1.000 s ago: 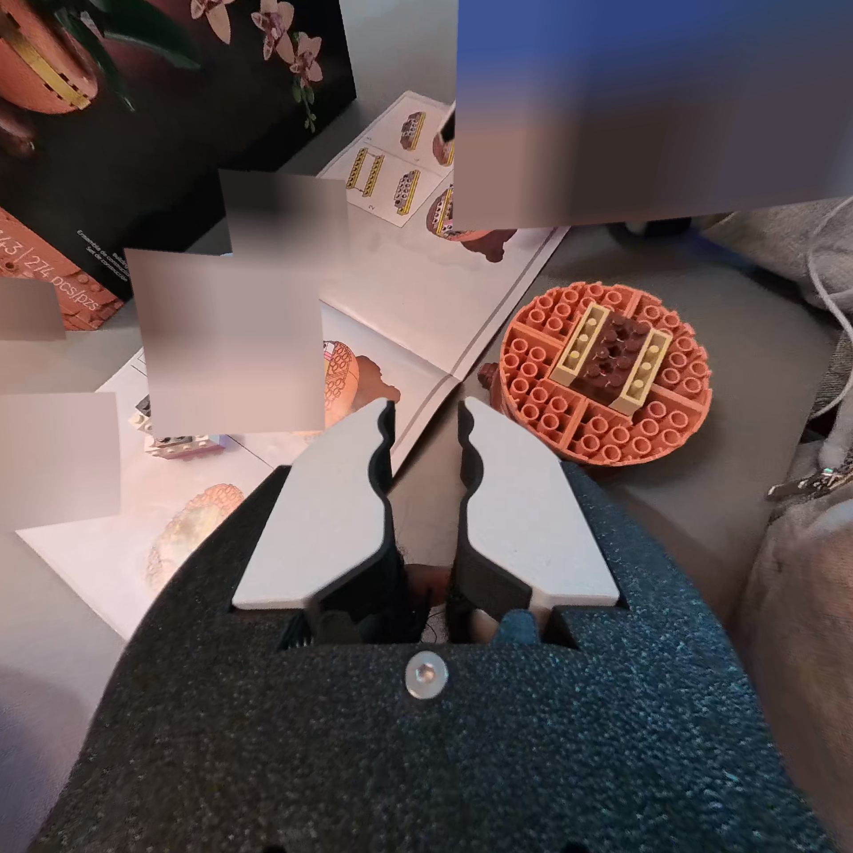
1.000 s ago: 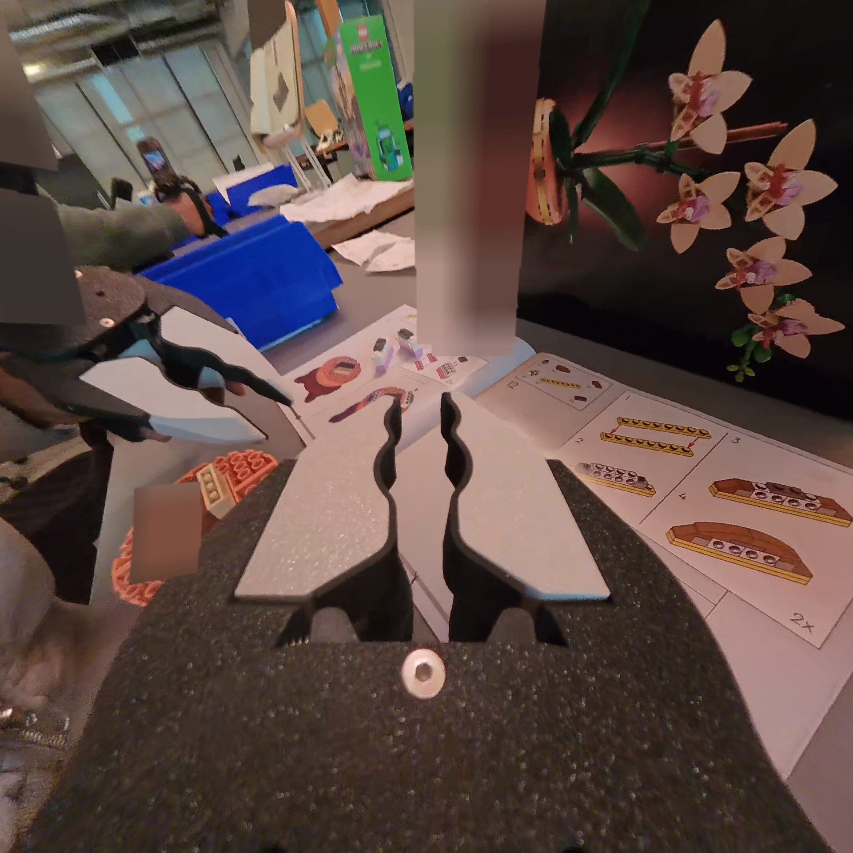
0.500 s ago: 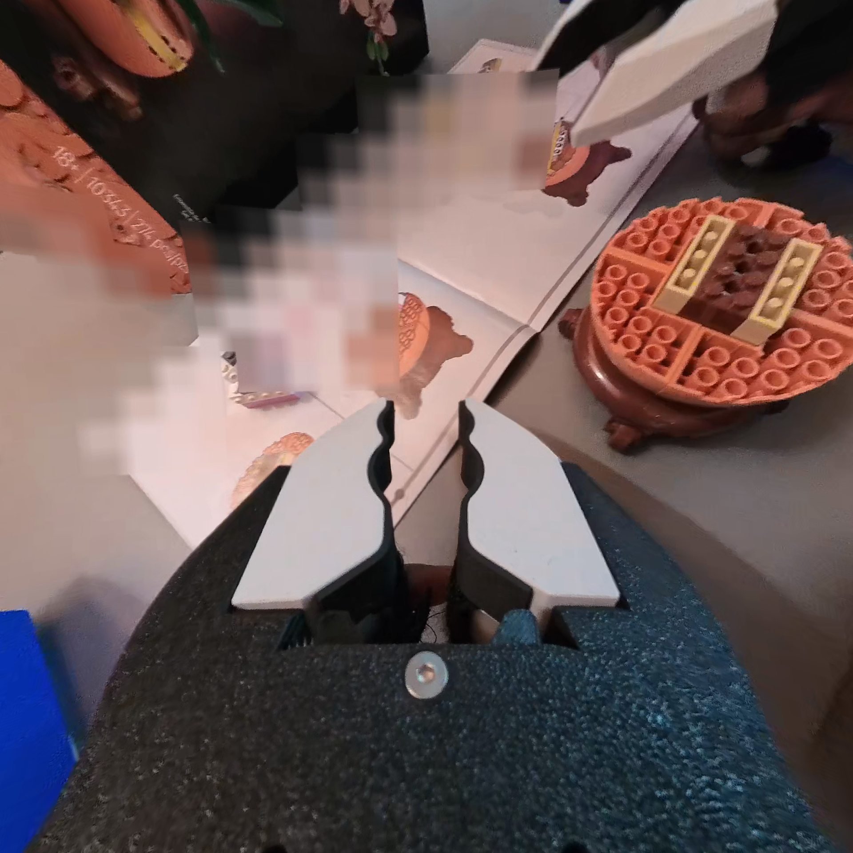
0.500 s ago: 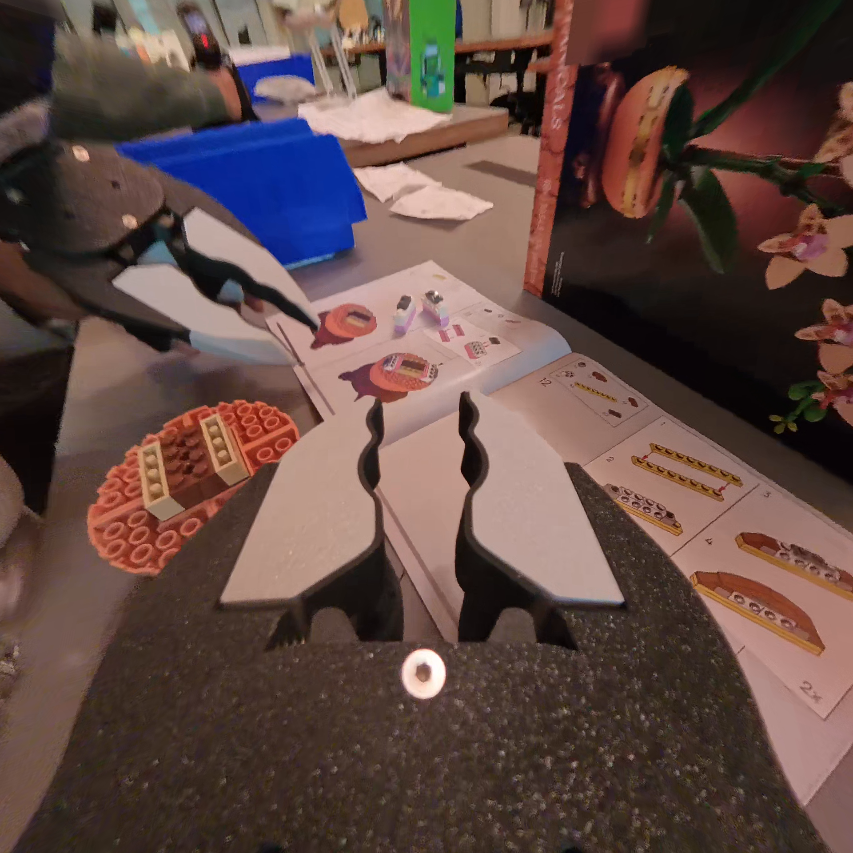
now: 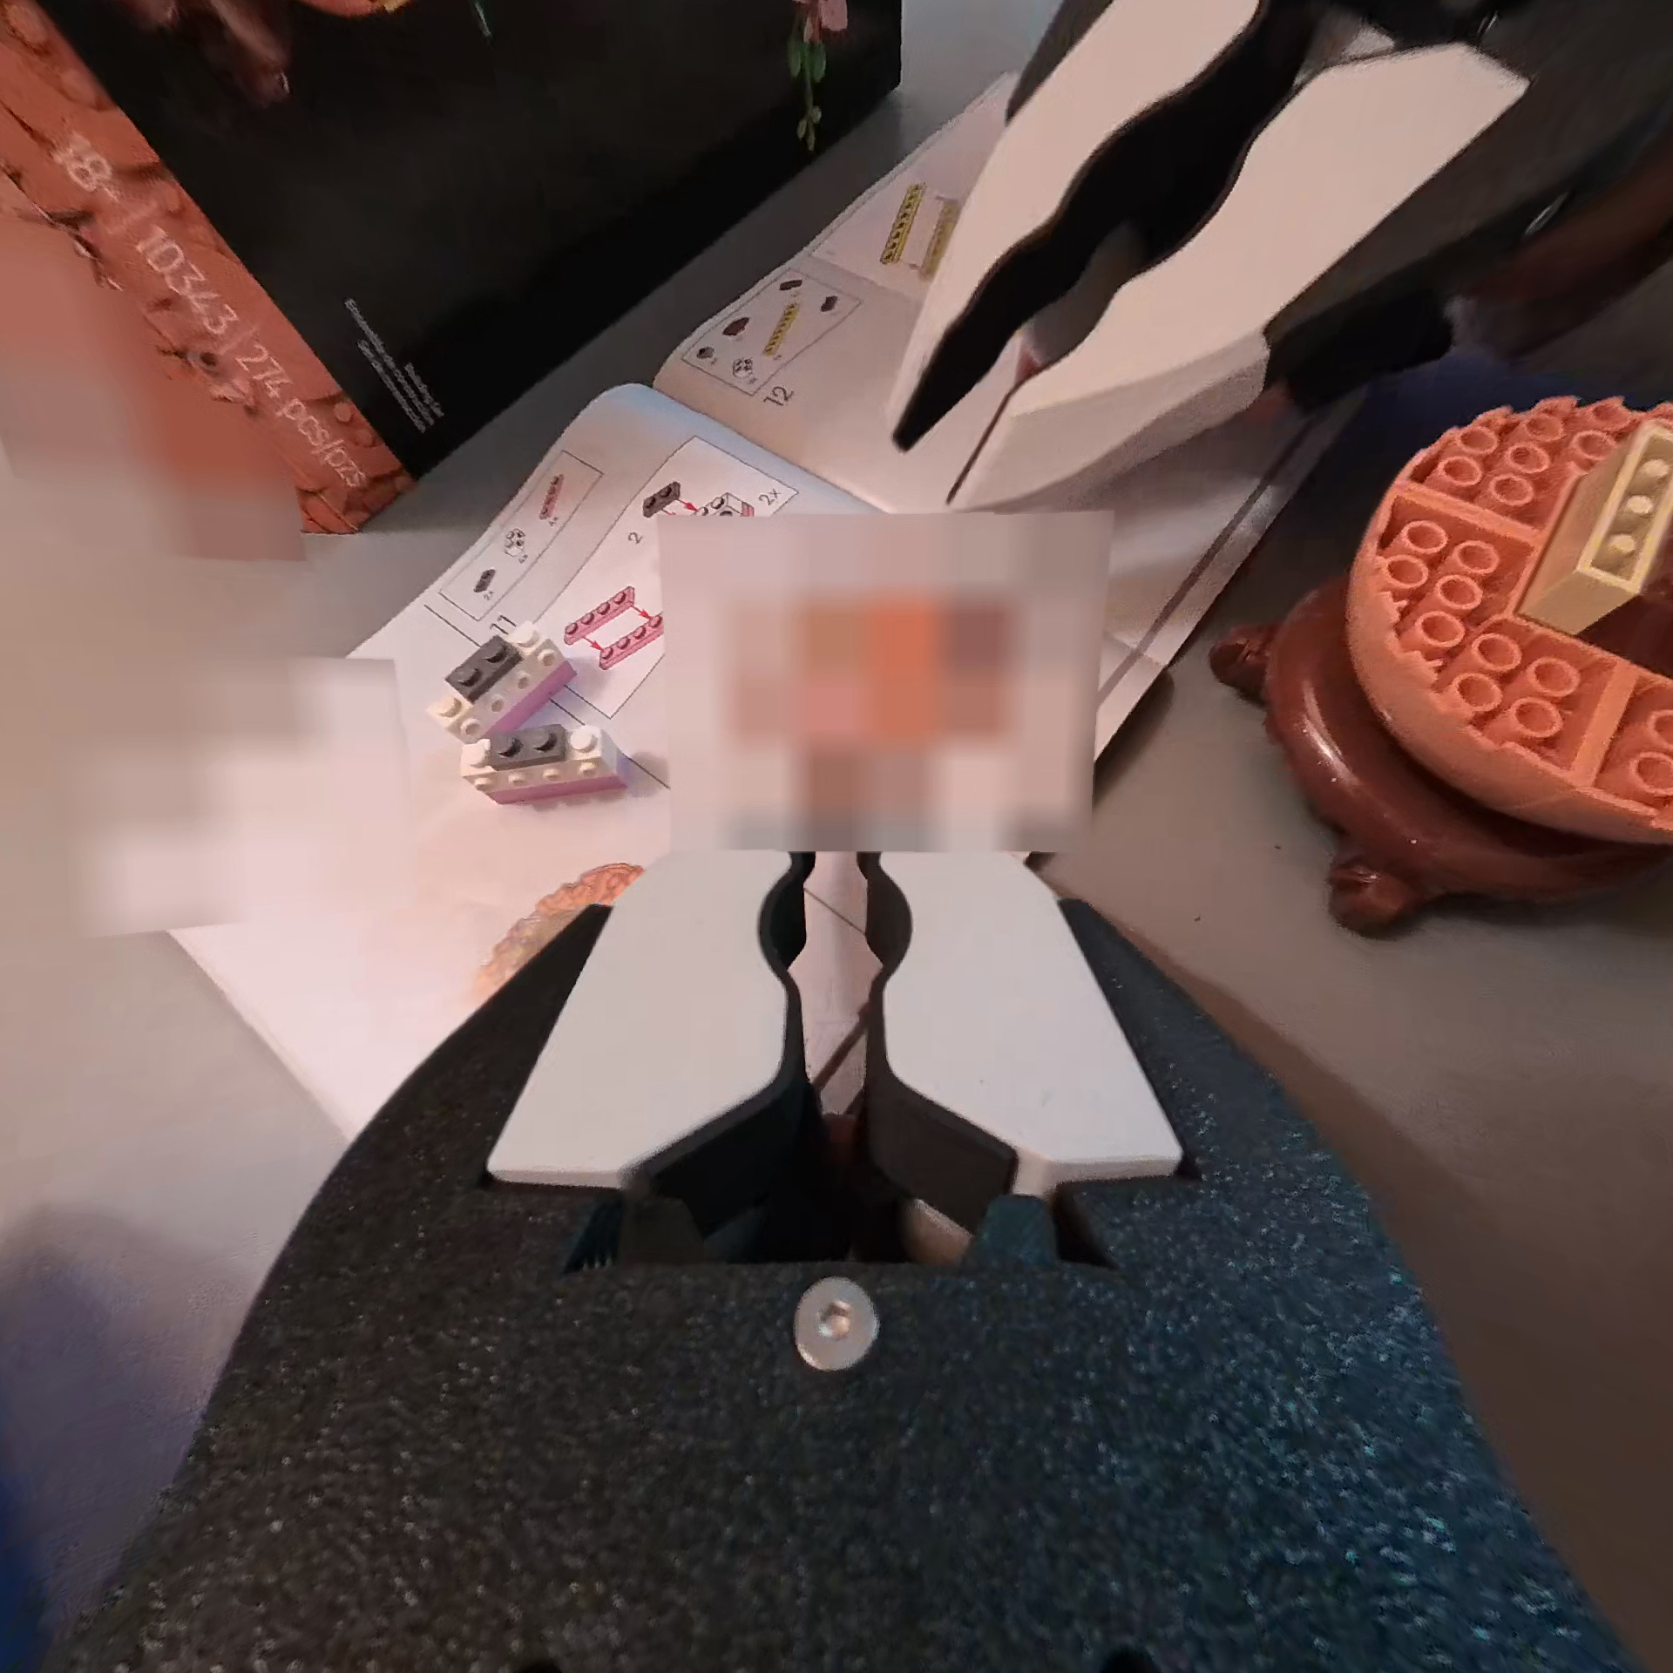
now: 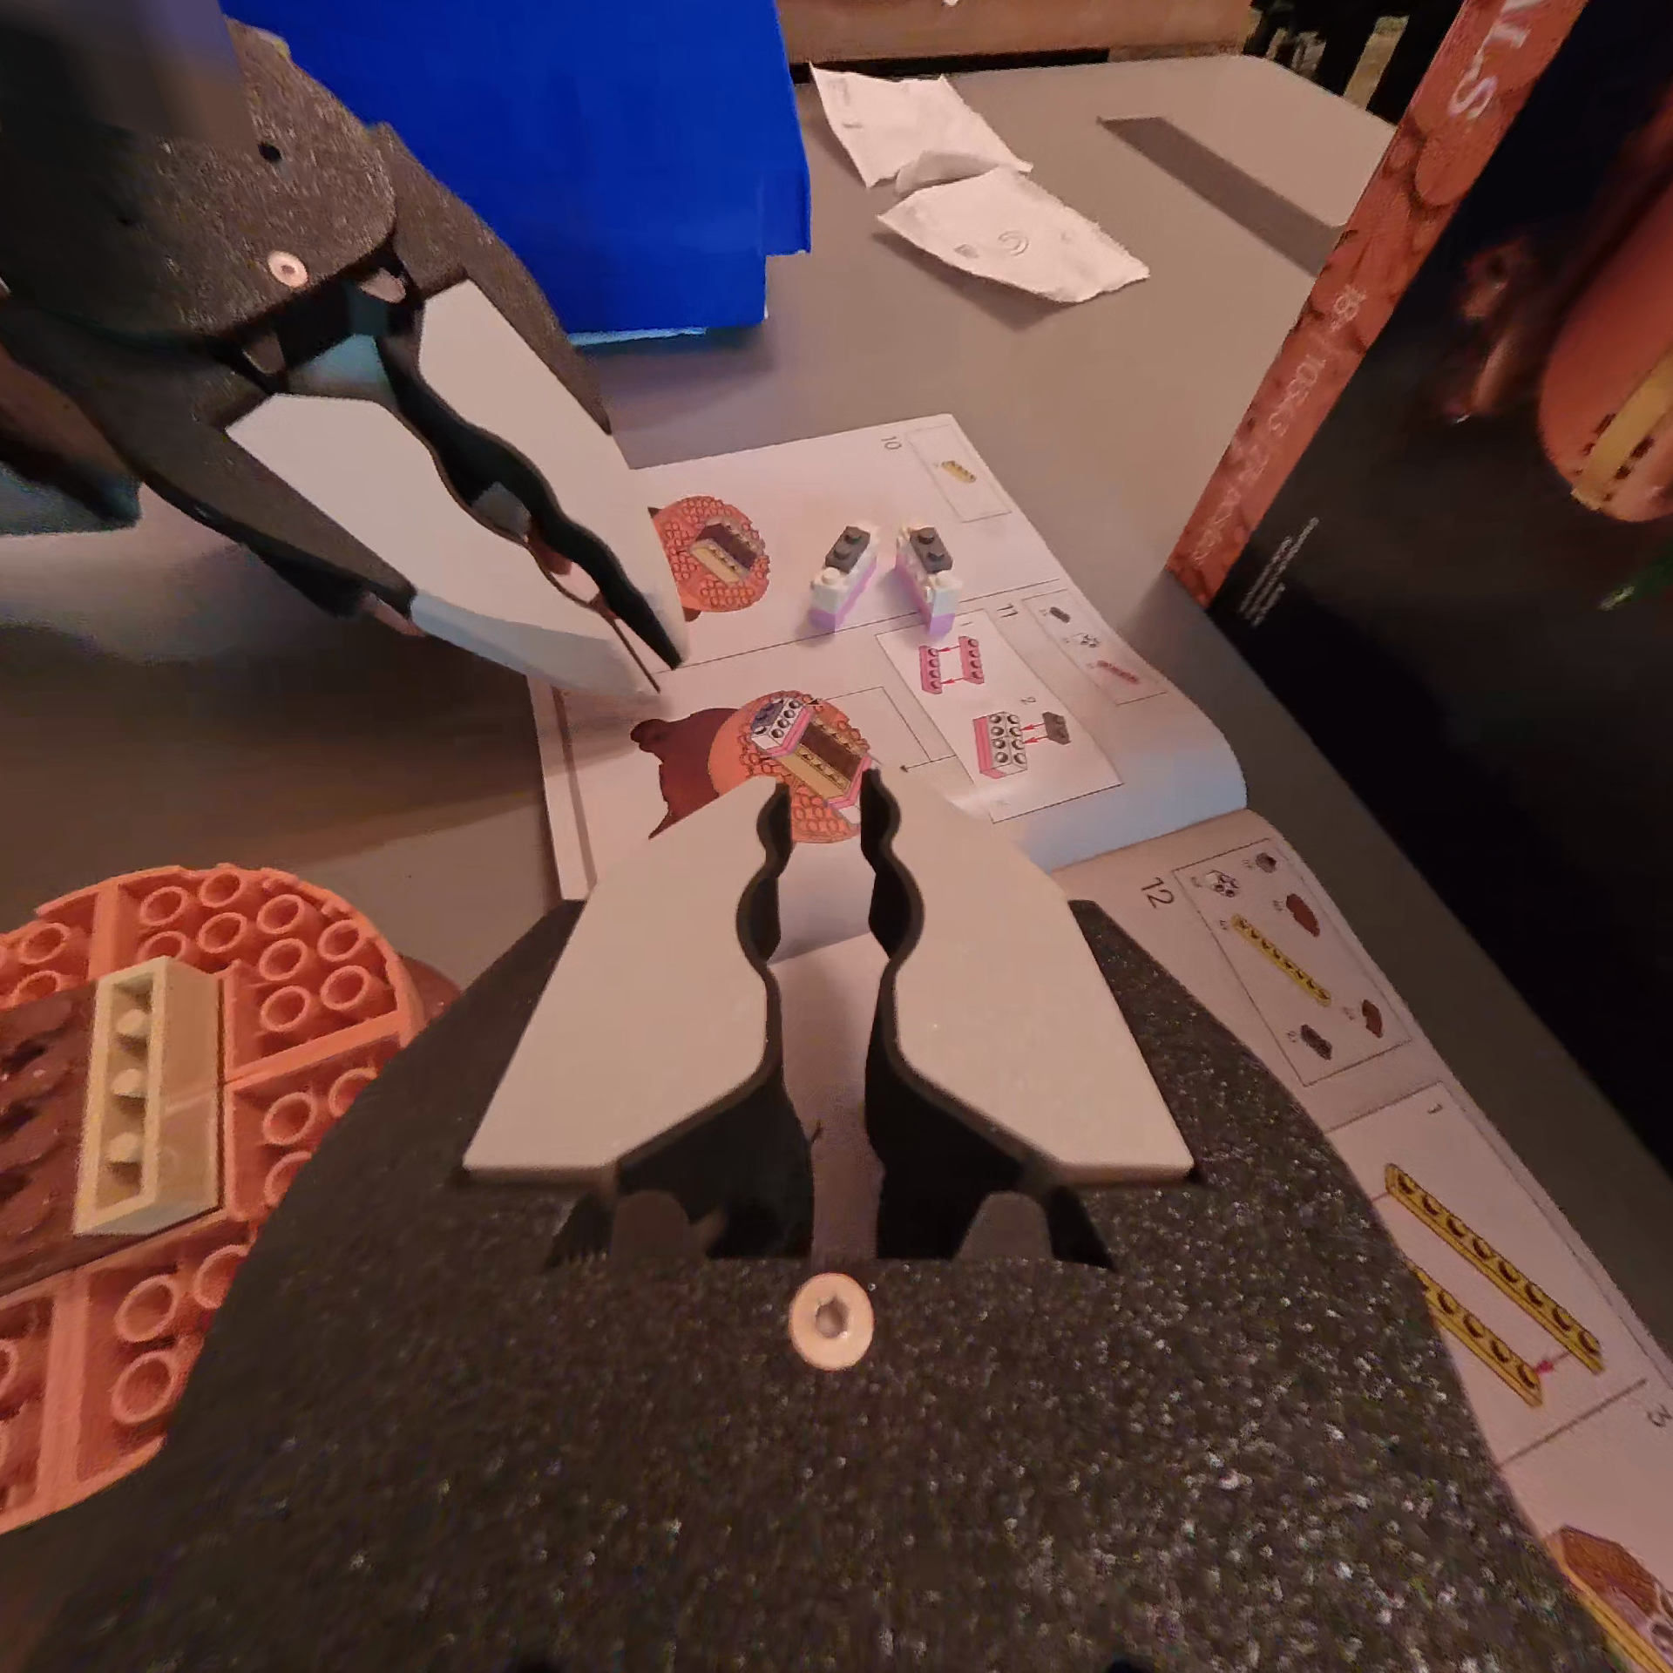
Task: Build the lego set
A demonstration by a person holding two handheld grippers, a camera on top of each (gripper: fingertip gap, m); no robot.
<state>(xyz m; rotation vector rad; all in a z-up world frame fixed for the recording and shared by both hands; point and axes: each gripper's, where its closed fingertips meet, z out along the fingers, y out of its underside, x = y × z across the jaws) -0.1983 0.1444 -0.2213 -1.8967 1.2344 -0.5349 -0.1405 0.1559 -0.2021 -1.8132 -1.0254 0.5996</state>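
Left gripper [image 5: 833, 874]: fingers a narrow gap apart, nothing between them; tips over the open instruction booklet [image 5: 579, 507], closer to the 2 small sub-assemblies than 1 s ago.
Right gripper [image 6: 819, 801]: fingers slightly apart, empty; swung down toward the booklet since 1 s ago, tips now above a printed build step.
Sub-assemblies: 2 small white, lilac and grey brick stacks [image 6: 883, 570], side by side on the booklet page, touched by neither gripper.
Round base [image 6: 181, 1041]: salmon studded disc on a brown footed stand, 2 tan bars and a brown block on top; on the grey table [image 6: 996, 362] beside the booklet, now at the frame edge in both views.
Set box [image 5: 380, 208]: upright behind the booklet.
Meaning for the task: both grippers converging on the stacks, so pick-up of 1 stack likely next, for seating on the base; nothing grasped yet.
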